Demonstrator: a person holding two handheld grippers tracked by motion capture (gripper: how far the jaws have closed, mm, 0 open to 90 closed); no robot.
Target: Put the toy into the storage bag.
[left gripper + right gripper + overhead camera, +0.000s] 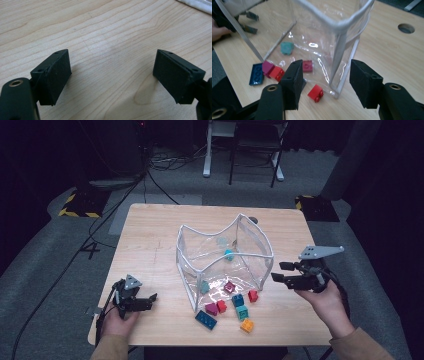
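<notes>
Nearest the high camera, my two forearms come in over the front edge of the pale wooden table (150, 230).

Left side: left gripper (150, 299) rests low over bare wood near the front-left corner, jaws spread wide, nothing between them. Its own view shows only wood grain between the pads (56, 75) and a sliver of white bag edging at top right.

Centre: clear plastic bag with white piping (225, 255) stands open and slumped, its mouth facing the front edge. Inside it I see a teal brick (204, 286), a dark magenta brick (229, 287) and a small light-blue piece (229, 254) farther back. Spilled on the table just in front of the mouth: a flat dark blue plate brick (206, 319), a magenta brick (211, 308), a red brick (221, 305), a blue brick (238, 300), a teal-green brick (243, 312), an orange brick (247, 325) and another red brick (253, 295) beside the bag's corner.

Right side: right gripper (280, 271) hangs just off the bag's right front corner, jaws apart, gripping nothing. Its view looks along the bag's corner seam (342, 50).

Judgement: packing bricks into the bag is partly done, roughly three in and seven left out.
</notes>
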